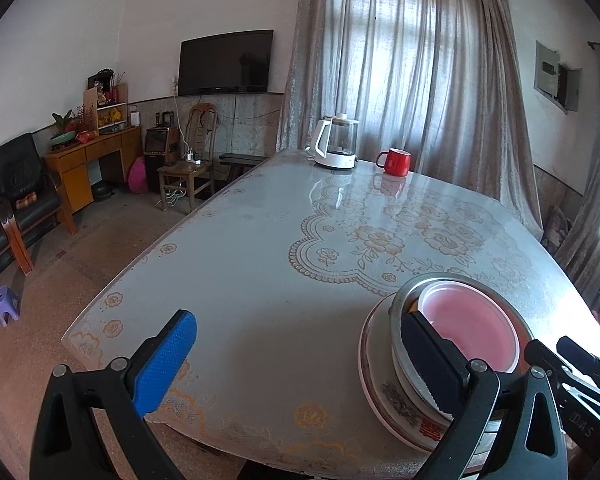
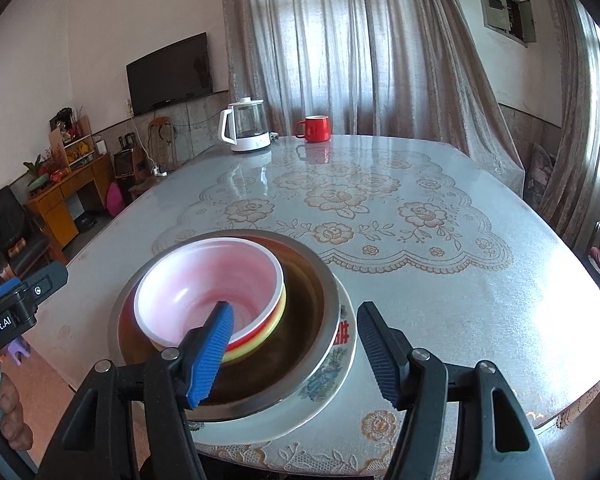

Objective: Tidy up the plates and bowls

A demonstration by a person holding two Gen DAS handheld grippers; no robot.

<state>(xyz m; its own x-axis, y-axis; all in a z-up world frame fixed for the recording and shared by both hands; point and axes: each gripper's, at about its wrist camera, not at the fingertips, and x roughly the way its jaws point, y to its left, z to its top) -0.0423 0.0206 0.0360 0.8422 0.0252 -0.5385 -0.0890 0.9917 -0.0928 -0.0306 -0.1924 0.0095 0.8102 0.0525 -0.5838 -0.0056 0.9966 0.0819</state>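
Okay, your right gripper (image 2: 296, 354) gapes, empty, over the stack: pink bowl (image 2: 208, 292) in steel bowl (image 2: 316, 312) on plate (image 2: 342, 354), lower centre. Left gripper (image 1: 300, 360) open too; back both out straight without nudging rims.

Readable text you have in view:

- Left tongs body (image 2: 4, 326), seen at left edge of right wrist view: white lettering "enRobot.AI", start of word cut off by frame.
- Right tongs body (image 1: 580, 424), seen at right edge of left wrist view: faint letters "DAS", rest unreadable.
- Plate (image 2: 340, 344) under stacked bowls: red double-happiness character on rim (image 1: 430, 426), beside printed picture.
- TV (image 1: 225, 62) on wall: small mark on lower bezel, too small to read.
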